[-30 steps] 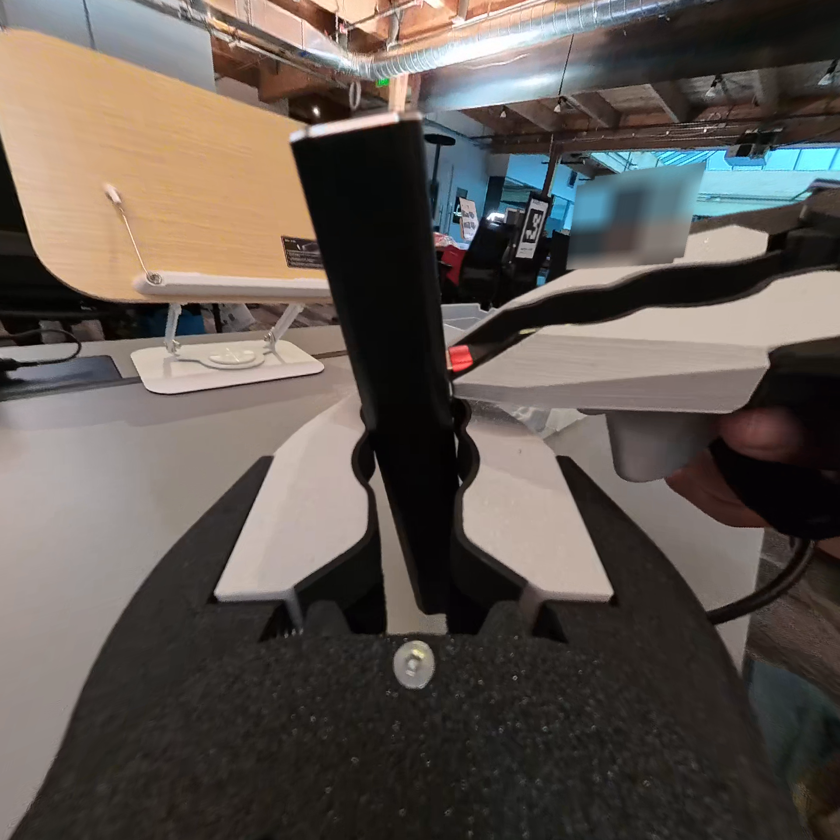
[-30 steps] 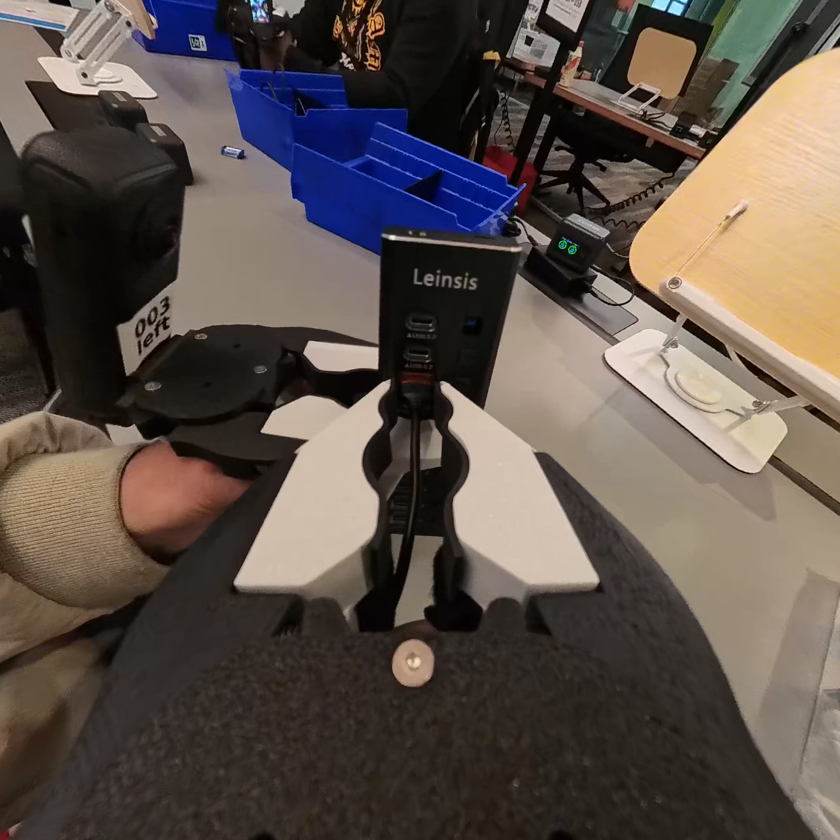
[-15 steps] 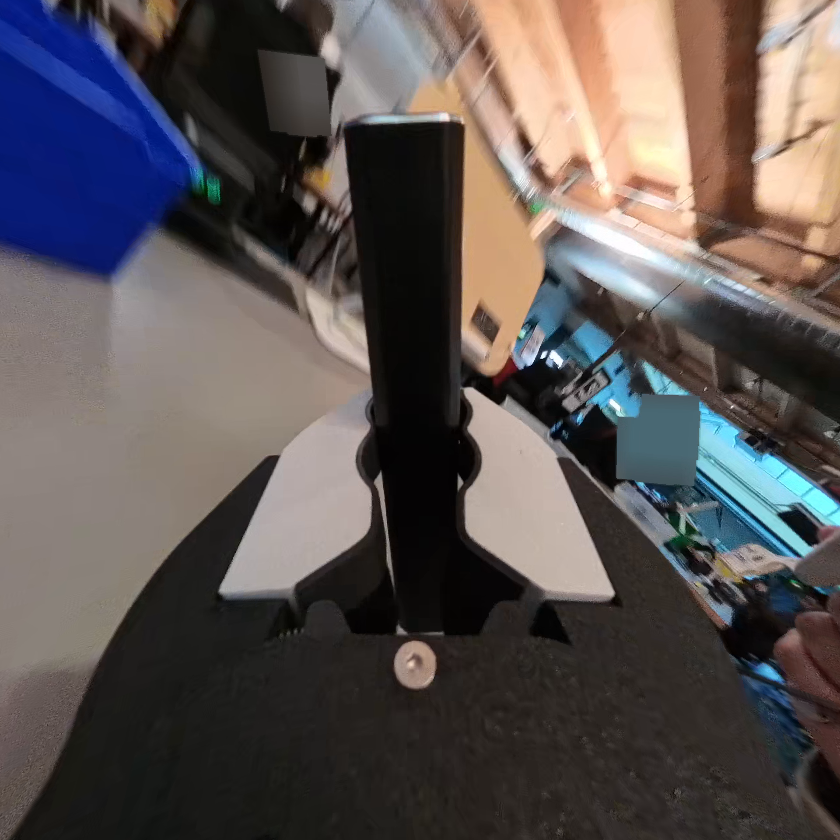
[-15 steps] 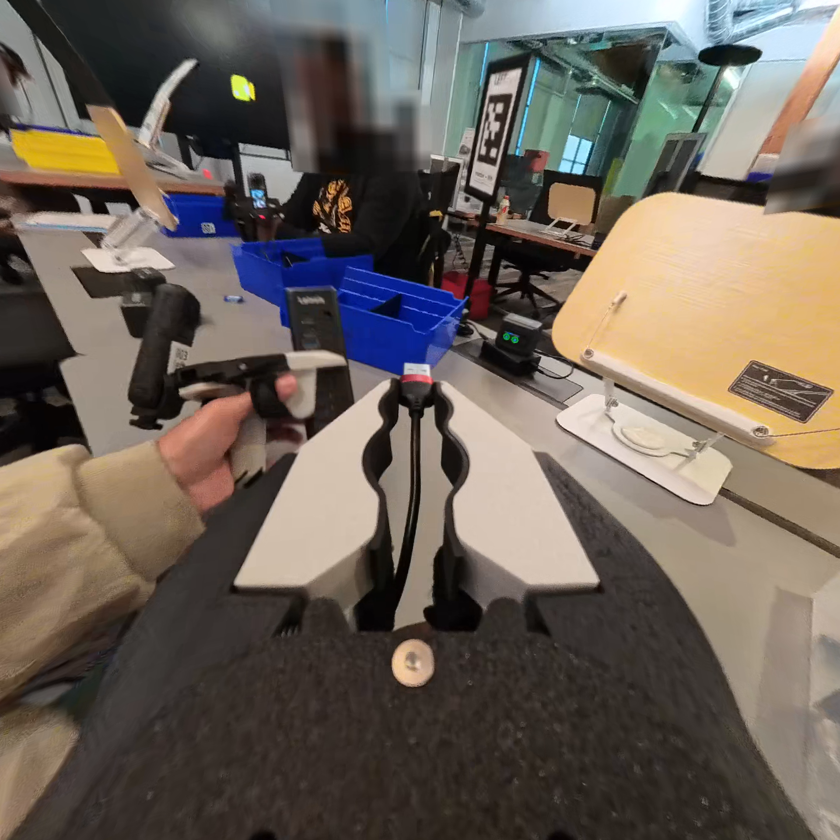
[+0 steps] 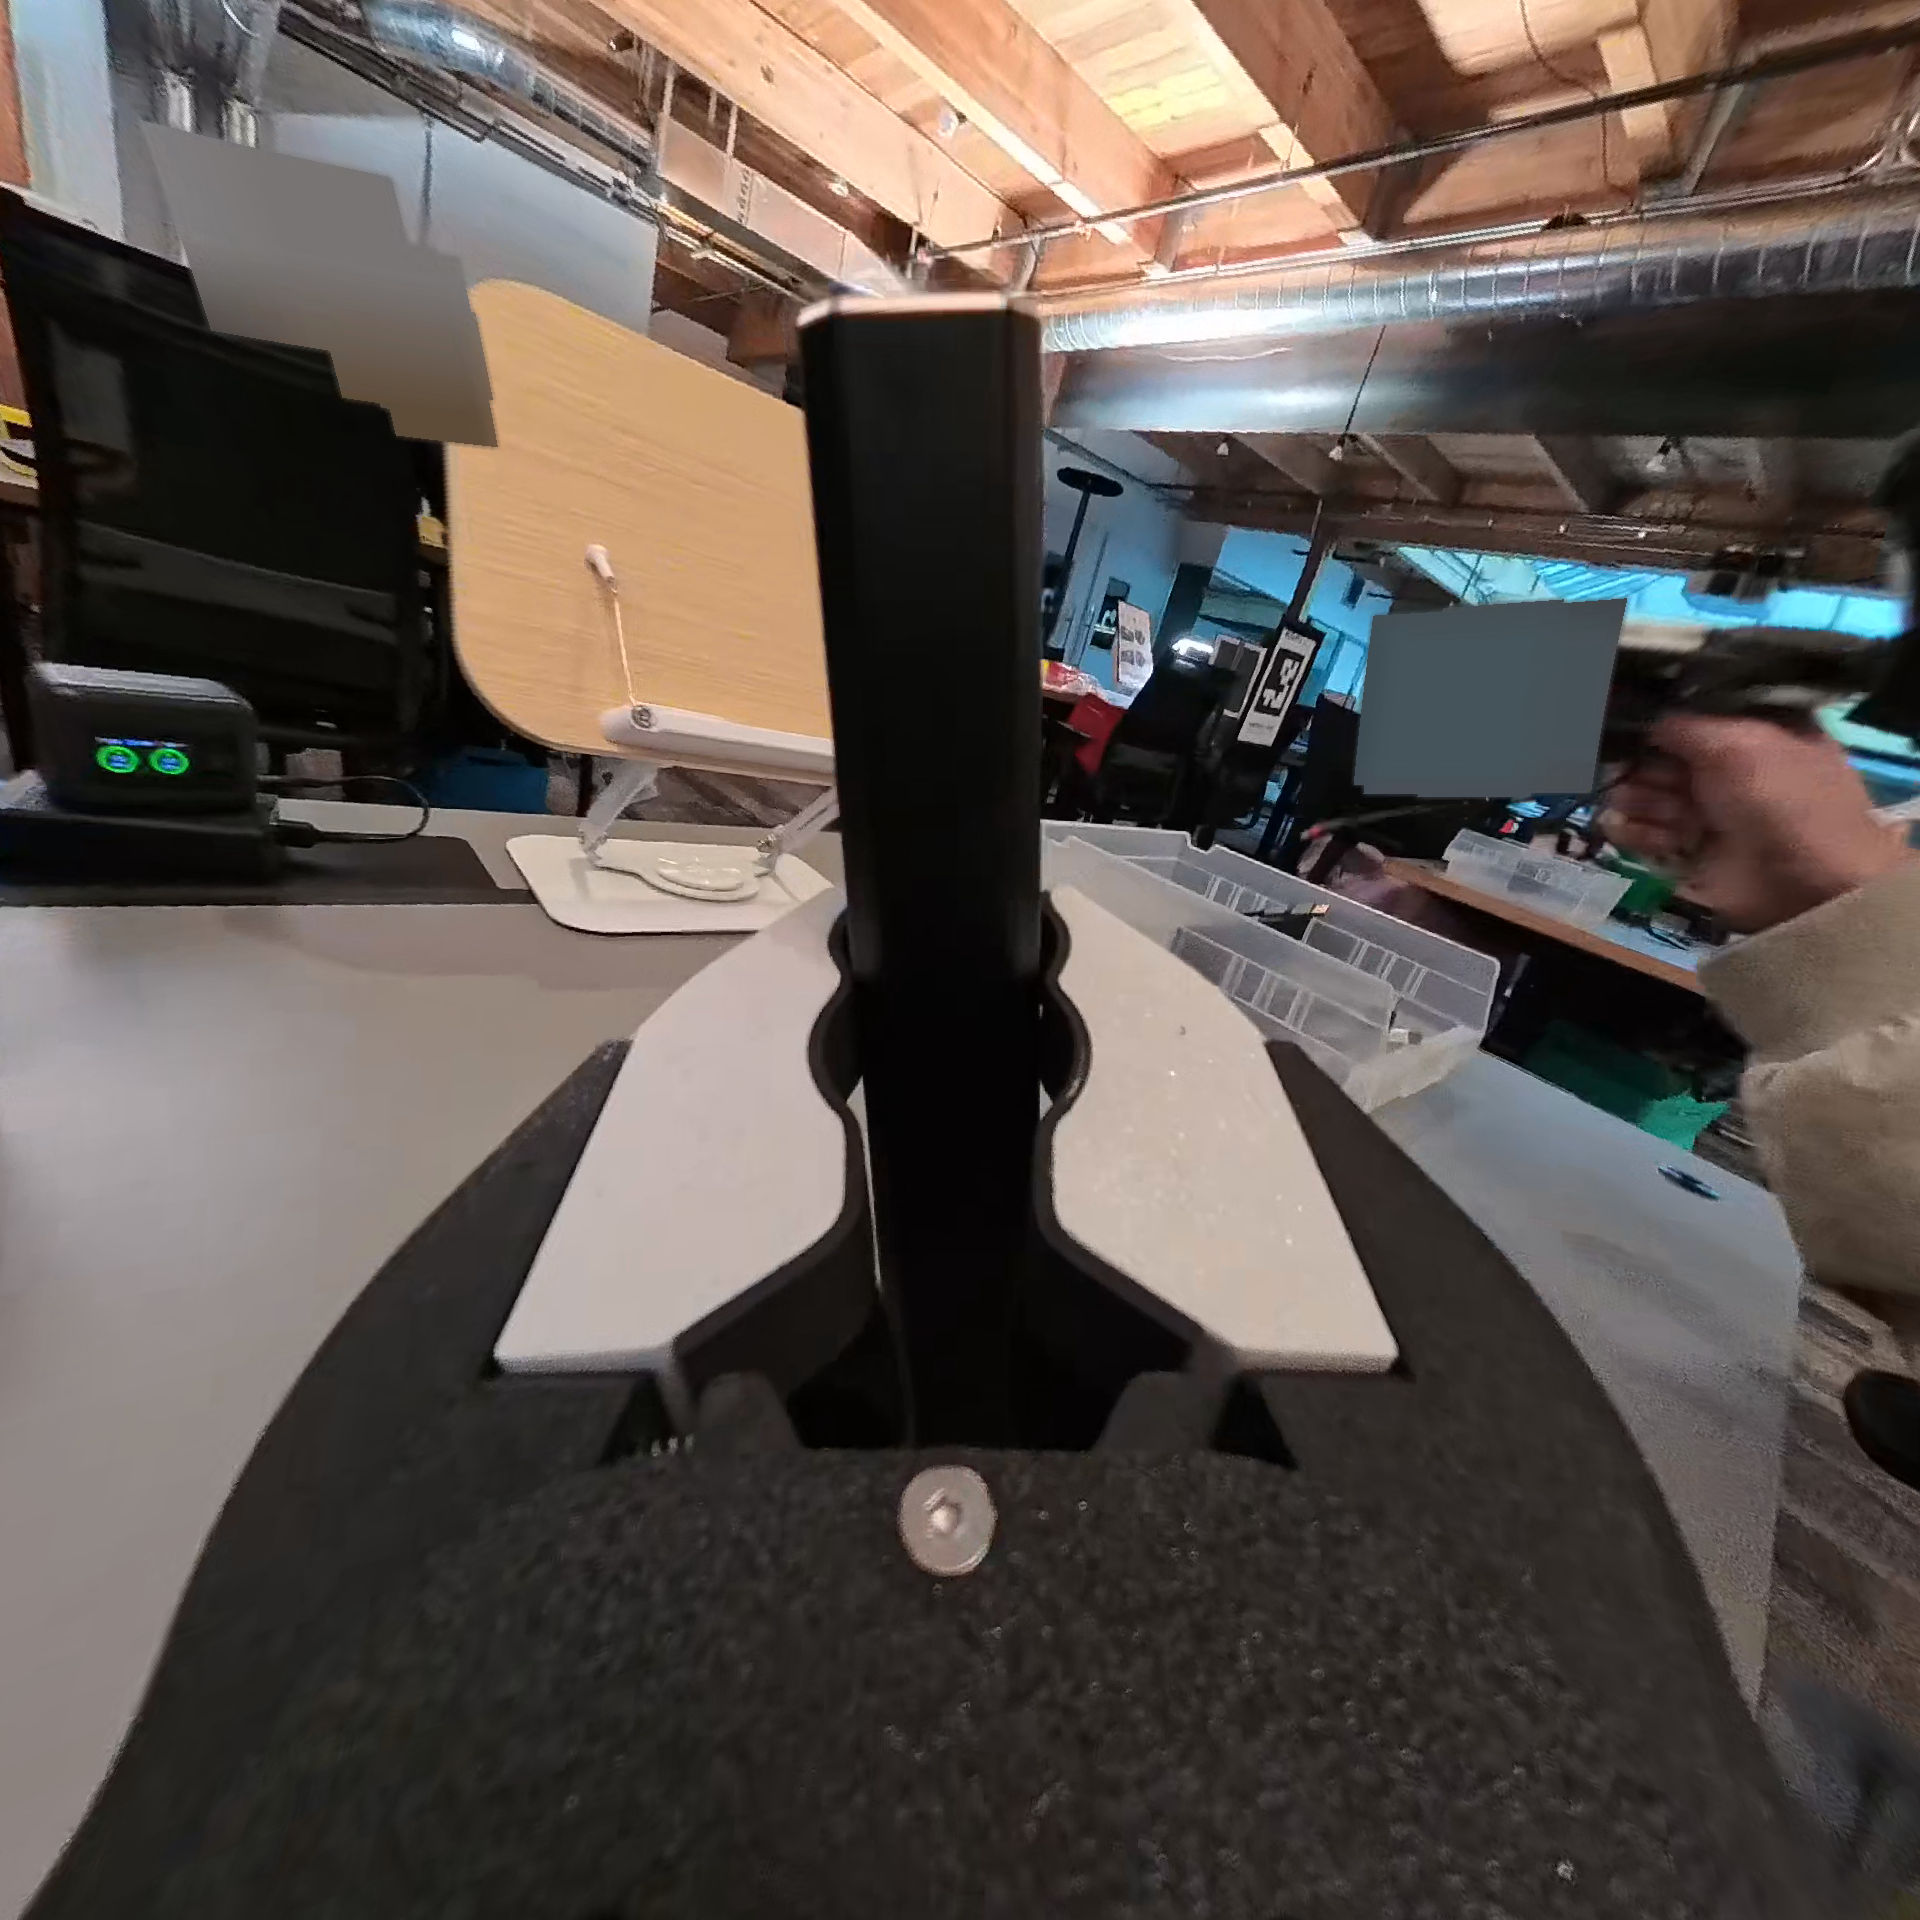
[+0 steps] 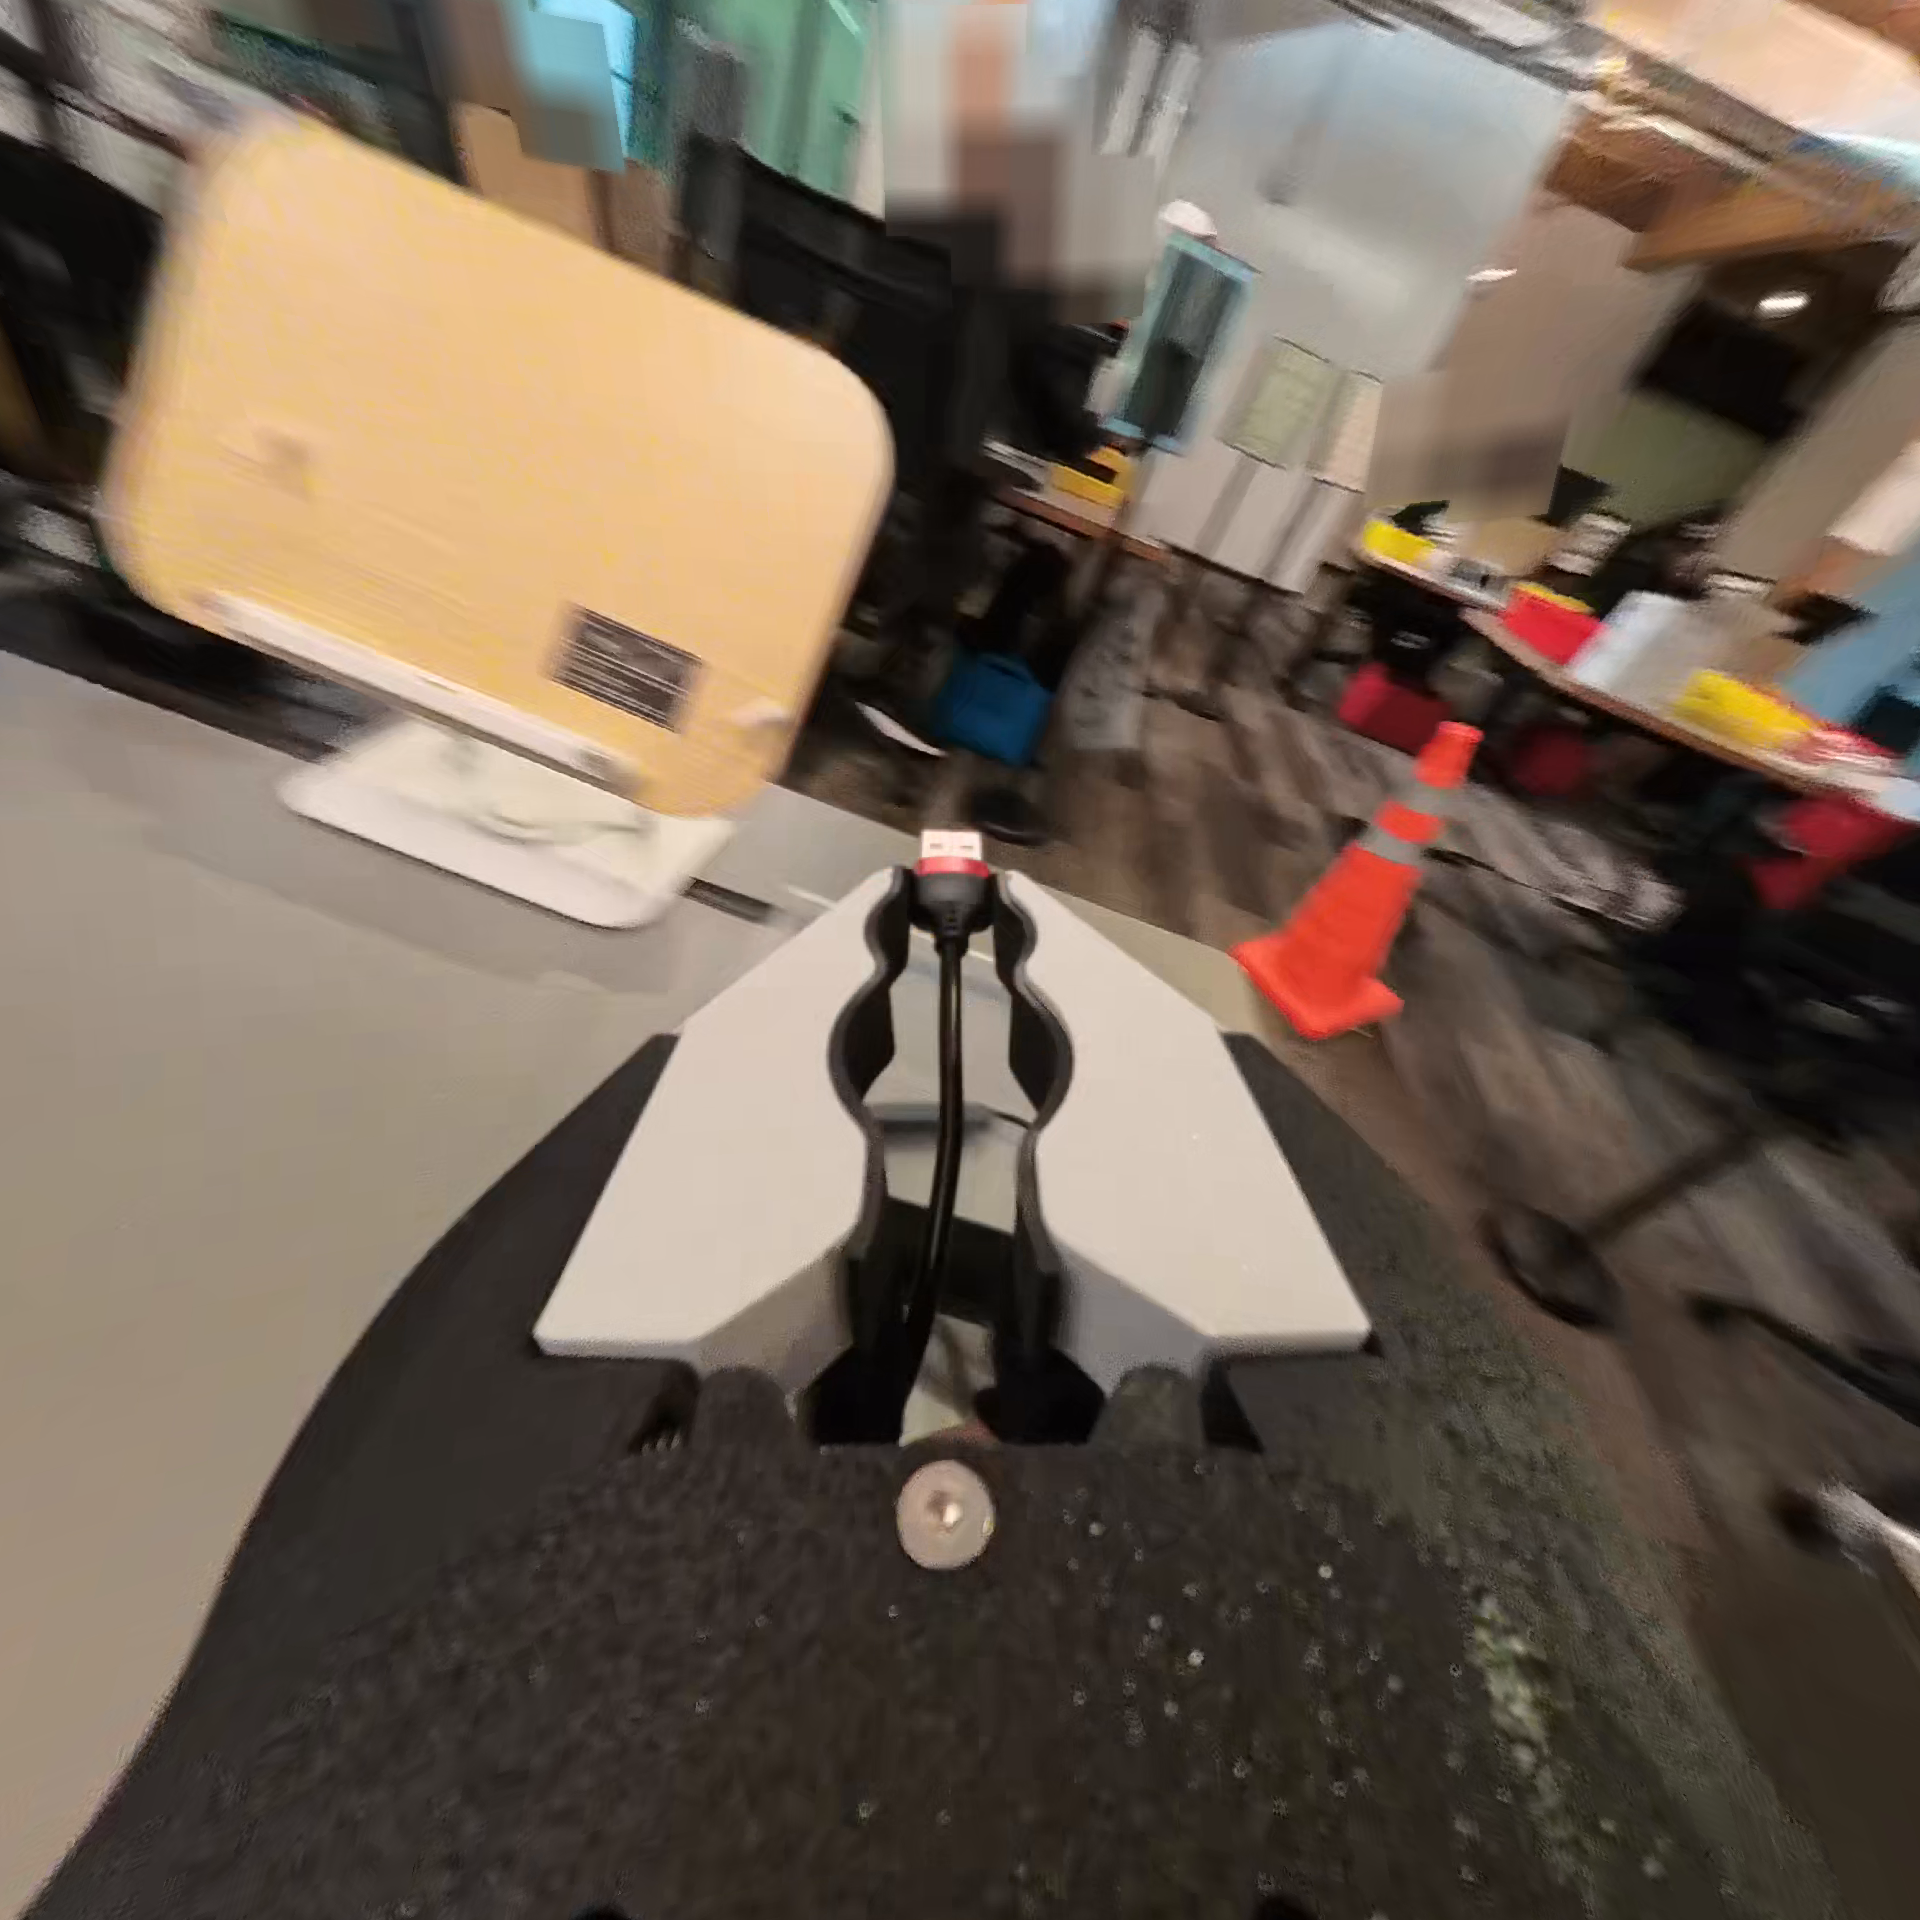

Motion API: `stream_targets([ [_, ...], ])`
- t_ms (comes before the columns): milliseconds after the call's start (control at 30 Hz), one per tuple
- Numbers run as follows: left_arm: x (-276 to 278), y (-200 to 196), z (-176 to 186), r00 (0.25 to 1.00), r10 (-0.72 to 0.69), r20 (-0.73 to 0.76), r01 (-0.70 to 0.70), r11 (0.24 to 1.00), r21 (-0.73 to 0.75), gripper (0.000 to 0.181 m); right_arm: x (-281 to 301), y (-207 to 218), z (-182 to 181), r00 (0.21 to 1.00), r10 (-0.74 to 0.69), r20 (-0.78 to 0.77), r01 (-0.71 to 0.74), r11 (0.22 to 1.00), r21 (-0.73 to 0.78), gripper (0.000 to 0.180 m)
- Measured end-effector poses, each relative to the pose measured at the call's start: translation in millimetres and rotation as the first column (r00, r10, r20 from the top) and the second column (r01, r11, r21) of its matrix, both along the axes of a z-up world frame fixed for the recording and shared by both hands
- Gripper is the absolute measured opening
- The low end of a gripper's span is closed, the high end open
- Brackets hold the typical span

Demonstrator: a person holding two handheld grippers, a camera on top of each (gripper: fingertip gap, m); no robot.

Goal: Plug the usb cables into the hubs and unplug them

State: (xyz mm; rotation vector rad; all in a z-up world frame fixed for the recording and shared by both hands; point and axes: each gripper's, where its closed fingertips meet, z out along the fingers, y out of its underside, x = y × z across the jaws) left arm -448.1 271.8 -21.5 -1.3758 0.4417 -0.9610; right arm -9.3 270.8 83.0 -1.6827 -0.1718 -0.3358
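The USB plug (image 6: 950, 850) has come out of the black hub (image 5: 925, 665) and the two have swung well apart. The left gripper (image 5: 940, 935) clamps the hub upright; the right gripper (image 6: 948, 883) pinches the plug, its cable (image 6: 943, 1091) trailing back — hub off to its left, out of its view.

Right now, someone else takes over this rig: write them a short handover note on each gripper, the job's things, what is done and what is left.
Left gripper: shut on the black USB hub, held upright above the grey table.
Right gripper: shut on the red-and-black USB plug, its cable trailing back between the fingers.
Done: the plug is out of the hub; the two are apart.
Left: any further plugging and unplugging; the pictures do not show how many rounds remain.
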Motion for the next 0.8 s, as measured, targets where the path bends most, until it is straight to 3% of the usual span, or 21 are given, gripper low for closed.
stream_targets([
  [100, 10.6, -2.3, -3.9, 1.000, -0.029, -0.005, 0.029, 0.999, -0.014, 0.030, 44.5, 11.6, -68.4, 0.985, -0.142, 0.101, 0.155, 0.979, -0.129, 0.015],
  [167, 18.0, -4.7, -7.2, 0.998, -0.050, -0.029, 0.049, 0.999, -0.018, 0.030, 52.6, 14.5, -124.1, 0.978, -0.191, 0.077, 0.205, 0.944, -0.257, 0.015],
  [233, 24.1, -7.6, -9.5, 0.997, -0.065, -0.046, 0.064, 0.998, -0.020, 0.030, 30.9, 20.6, -186.2, 0.990, -0.122, -0.073, 0.076, 0.890, -0.450, 0.017],
  [333, 31.5, -9.8, -10.1, 0.995, -0.088, -0.036, 0.087, 0.996, -0.026, 0.030, 10.0, 22.2, -232.9, 0.981, -0.096, -0.166, -0.033, 0.768, -0.640, 0.055],
  [367, 33.7, -9.6, -10.8, 0.995, -0.094, -0.033, 0.093, 0.995, -0.032, 0.030, 9.9, 22.5, -234.9, 0.981, -0.100, -0.164, -0.034, 0.751, -0.659, 0.062],
  [433, 37.4, -9.7, -12.8, 0.993, -0.111, -0.034, 0.109, 0.993, -0.042, 0.030, 10.3, 27.4, -216.3, 0.979, -0.095, -0.180, -0.034, 0.797, -0.603, 0.062],
  [567, 40.4, -10.8, -14.6, 0.992, -0.123, -0.034, 0.121, 0.991, -0.051, 0.030, 11.0, 31.8, -137.0, 0.966, -0.058, -0.253, -0.031, 0.942, -0.333, 0.061],
  [633, 42.2, -11.2, -15.7, 0.991, -0.132, -0.030, 0.130, 0.990, -0.061, 0.030, 5.6, 28.4, -109.2, 0.962, -0.018, -0.271, -0.047, 0.971, -0.233, 0.060],
  [733, 46.1, -11.8, -17.9, 0.989, -0.144, -0.034, 0.141, 0.987, -0.071, 0.030, -6.9, 29.3, -127.8, 0.952, 0.004, -0.305, -0.100, 0.948, -0.302, 0.058],
  [800, 48.6, -13.7, -17.8, 0.988, -0.152, -0.038, 0.149, 0.986, -0.070, 0.030, 2.6, 30.9, -153.7, 0.962, -0.066, -0.264, -0.046, 0.917, -0.396, 0.058],
])
